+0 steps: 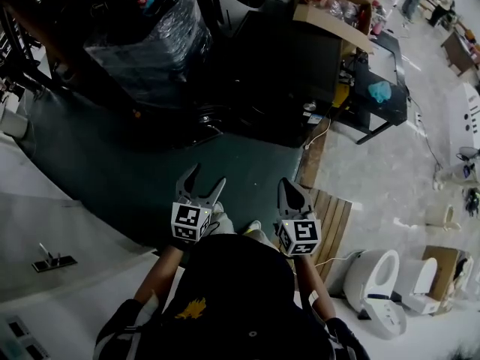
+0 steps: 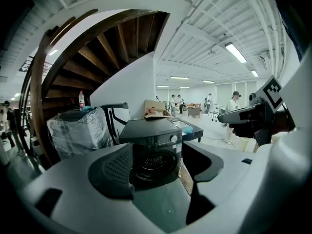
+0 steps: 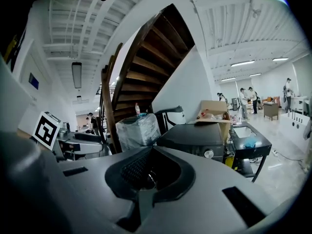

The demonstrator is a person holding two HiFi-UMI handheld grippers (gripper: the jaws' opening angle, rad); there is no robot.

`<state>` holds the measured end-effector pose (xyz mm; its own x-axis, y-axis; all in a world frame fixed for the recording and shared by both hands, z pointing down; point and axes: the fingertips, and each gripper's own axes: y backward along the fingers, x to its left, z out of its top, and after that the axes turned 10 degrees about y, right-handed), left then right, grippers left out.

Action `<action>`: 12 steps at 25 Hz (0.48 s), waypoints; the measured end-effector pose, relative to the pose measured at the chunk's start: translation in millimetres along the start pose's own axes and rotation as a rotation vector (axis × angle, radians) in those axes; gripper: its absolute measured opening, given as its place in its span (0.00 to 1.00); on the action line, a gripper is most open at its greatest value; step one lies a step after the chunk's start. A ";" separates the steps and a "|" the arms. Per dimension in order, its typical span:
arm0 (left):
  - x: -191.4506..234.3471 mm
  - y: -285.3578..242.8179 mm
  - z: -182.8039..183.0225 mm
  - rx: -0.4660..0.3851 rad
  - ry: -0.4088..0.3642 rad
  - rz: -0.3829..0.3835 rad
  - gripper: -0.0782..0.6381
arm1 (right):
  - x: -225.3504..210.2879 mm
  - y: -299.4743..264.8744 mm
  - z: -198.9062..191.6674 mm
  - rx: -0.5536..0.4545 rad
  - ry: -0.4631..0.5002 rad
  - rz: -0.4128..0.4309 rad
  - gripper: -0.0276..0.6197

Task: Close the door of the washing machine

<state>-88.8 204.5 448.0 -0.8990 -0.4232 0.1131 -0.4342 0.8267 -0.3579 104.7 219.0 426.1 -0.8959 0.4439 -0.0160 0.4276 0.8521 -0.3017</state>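
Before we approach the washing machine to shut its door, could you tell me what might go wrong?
The wooden pallet and a white cable lie on the floor near the washing machine: a likely trip hazard. The machine is dark and dimly lit, so a reach toward it may be misjudged.

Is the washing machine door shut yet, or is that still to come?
Nothing looks done yet. The washing machine stands some way ahead, its round drum opening apparently uncovered. Both grippers are empty and held out toward it: left gripper open, right gripper shut. Left to do: walk up and close it.
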 end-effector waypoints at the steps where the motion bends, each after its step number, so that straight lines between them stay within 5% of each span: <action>1: 3.0 1.5 -1.5 0.003 -0.001 0.009 0.56 | 2.5 0.1 -1.9 0.002 -0.004 0.006 0.08; 12: 33.5 -19.7 -9.8 0.029 -0.011 0.036 0.56 | -1.1 -19.6 -18.5 0.049 -0.031 -0.020 0.08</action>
<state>-110.9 177.7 468.0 -0.9134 -0.3970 0.0898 -0.3991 0.8305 -0.3885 99.6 206.9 449.7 -0.9079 0.4174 -0.0384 0.4036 0.8458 -0.3488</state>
